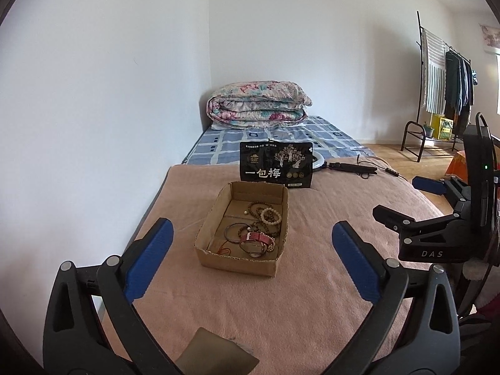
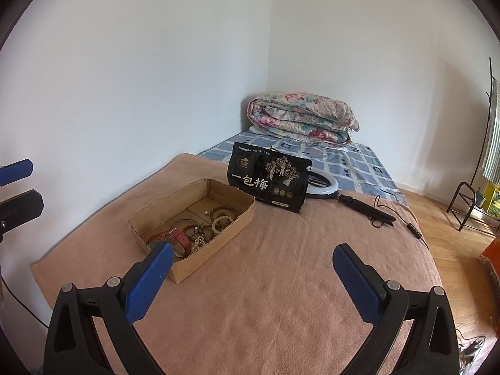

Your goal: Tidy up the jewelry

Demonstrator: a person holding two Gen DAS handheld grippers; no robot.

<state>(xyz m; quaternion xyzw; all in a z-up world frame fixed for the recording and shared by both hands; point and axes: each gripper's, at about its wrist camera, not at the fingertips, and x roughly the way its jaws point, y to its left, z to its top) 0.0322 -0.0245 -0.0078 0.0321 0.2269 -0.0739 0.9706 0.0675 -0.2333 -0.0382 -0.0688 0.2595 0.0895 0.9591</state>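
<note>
Left gripper (image 1: pixel 251 237) and right gripper (image 2: pixel 253 261) splayed wide, grasping nothing, above pink blanket (image 1: pixel 312 281).

Cardboard tray (image 1: pixel 239 261) at 12 o'clock of left gripper, at 10 o'clock of right; inside, beaded bracelets (image 1: pixel 270 215), bangle (image 1: pixel 233 232), red-strapped watch (image 1: pixel 257 238). Black snack bag (image 1: pixel 276 164) upright just beyond at 12; ring light (image 2: pixel 325 184) behind; folded quilt (image 1: pixel 259 104) farther off.

Right gripper (image 1: pixel 406 206) cut off at edge — bracelets (image 2: pixel 200 231) tangled, indistinct.
</note>
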